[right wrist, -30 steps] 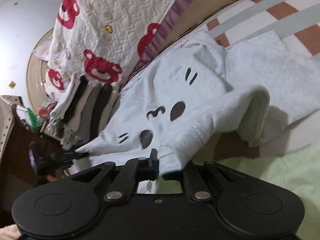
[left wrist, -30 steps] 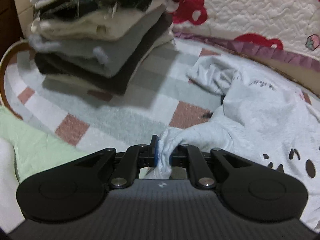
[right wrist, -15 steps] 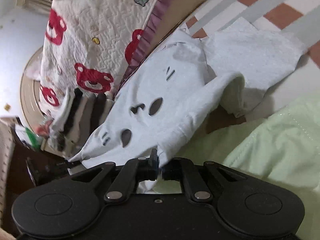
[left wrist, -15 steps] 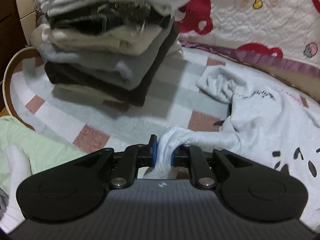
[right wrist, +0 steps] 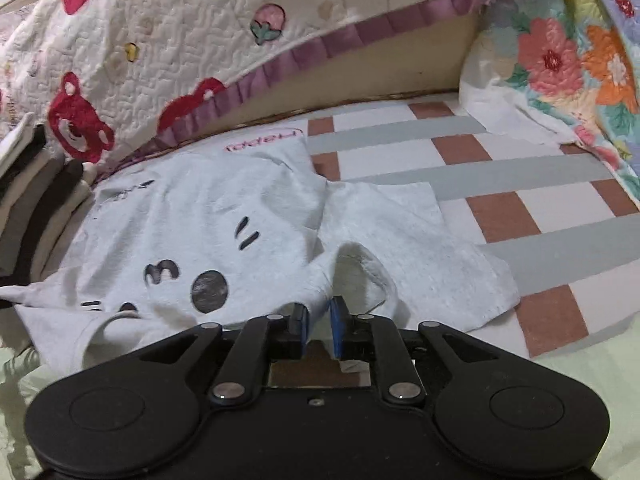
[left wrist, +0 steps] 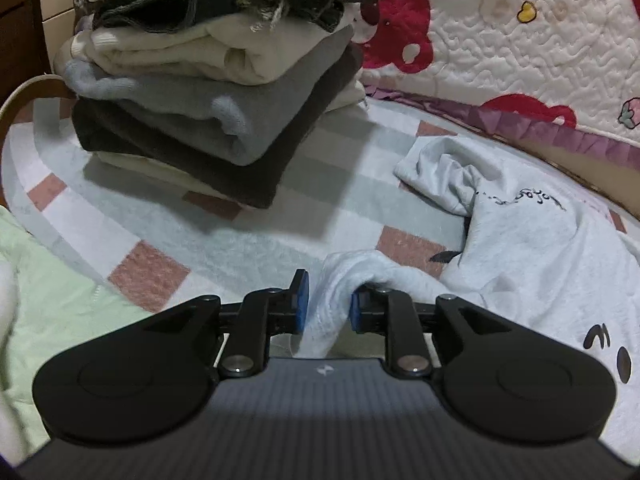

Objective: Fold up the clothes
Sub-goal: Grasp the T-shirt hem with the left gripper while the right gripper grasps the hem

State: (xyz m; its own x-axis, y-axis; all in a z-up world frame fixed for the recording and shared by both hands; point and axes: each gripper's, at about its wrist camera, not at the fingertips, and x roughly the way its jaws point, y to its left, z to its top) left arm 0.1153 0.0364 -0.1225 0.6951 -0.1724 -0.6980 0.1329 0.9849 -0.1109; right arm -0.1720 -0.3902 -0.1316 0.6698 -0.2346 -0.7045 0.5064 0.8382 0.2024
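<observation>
A light grey T-shirt with a black cartoon face print (right wrist: 208, 248) lies spread on the checked blanket (right wrist: 540, 204). Its crumpled left side (left wrist: 532, 248) shows in the left wrist view. My left gripper (left wrist: 327, 307) is open, its blue pads (left wrist: 301, 300) parted, with a bunched fold of the shirt (left wrist: 340, 280) lying loosely between them and draped over the right finger. My right gripper (right wrist: 319, 319) is open by a narrow gap. The shirt's lower edge (right wrist: 316, 300) rests at its fingertips, and a sleeve (right wrist: 420, 264) lies just beyond.
A tall stack of folded clothes (left wrist: 208, 92) stands at the back left. A quilt with red bears (right wrist: 160, 40) runs along the back, and a floral quilt (right wrist: 568, 52) lies at the right. Light green bedding (left wrist: 52, 320) covers the near side.
Both grippers have lowered the shirt onto the blanket and opened. The left pads have parted around the fold, the right pads around the hem. The right view has swung level.
</observation>
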